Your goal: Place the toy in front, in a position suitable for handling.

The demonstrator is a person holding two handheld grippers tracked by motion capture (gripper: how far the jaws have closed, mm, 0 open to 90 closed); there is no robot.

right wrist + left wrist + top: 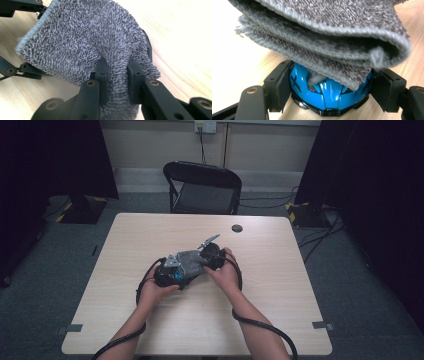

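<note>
A grey terry cloth lies at the middle of the table, between both hands. My left gripper holds a glossy blue toy car between its jaws, whose pads press the car's two sides. The folded cloth hangs over the car and hides its far end. My right gripper faces the left one and is shut on a pinched fold of the cloth. In the right gripper view the fold sits between my right gripper's jaws, and the left gripper's black links show beyond the cloth.
The light wooden table has a small black round disc near its far edge. A black folding chair stands behind the table. Dark curtains hang at both sides. Cables trail from both grippers along the forearms.
</note>
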